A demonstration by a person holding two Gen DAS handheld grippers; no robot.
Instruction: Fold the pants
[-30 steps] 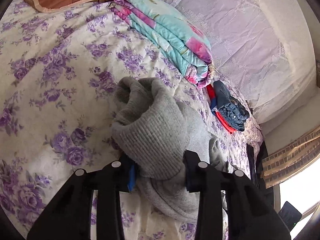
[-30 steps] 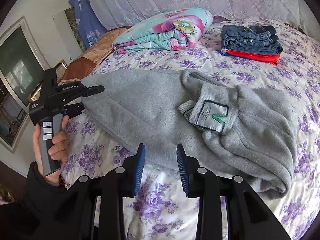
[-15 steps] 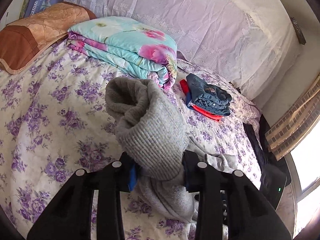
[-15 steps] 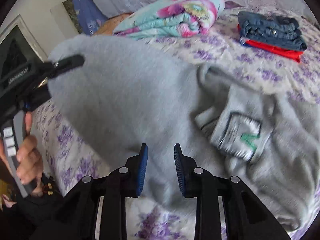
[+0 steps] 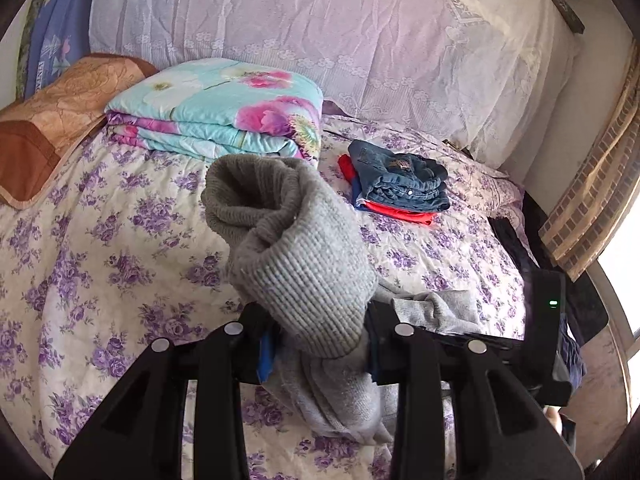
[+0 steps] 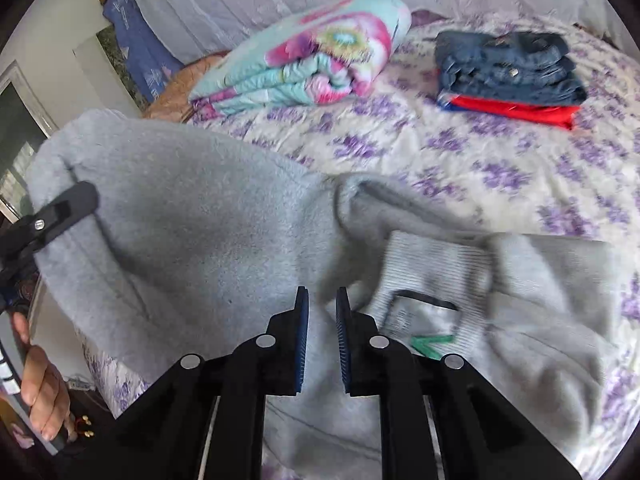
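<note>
Right wrist view: my right gripper (image 6: 322, 334) is closing, nothing pinched yet; left gripper (image 5: 316, 354) clamps the grey sweatpants (image 5: 304, 276) cuff, so I'd keep it taut.

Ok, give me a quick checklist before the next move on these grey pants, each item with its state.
1. Left claw clamped on the pants cuff: ok.
2. Right claw has cloth between its pads: cannot tell; jaws are closing with the cloth right at the tips.
3. Pants flat on the bed: not ok, waistband end is bunched.
4. Held end lifted off the bed: ok.
5. Jeans stack and quilt clear of the pants: ok.
</note>
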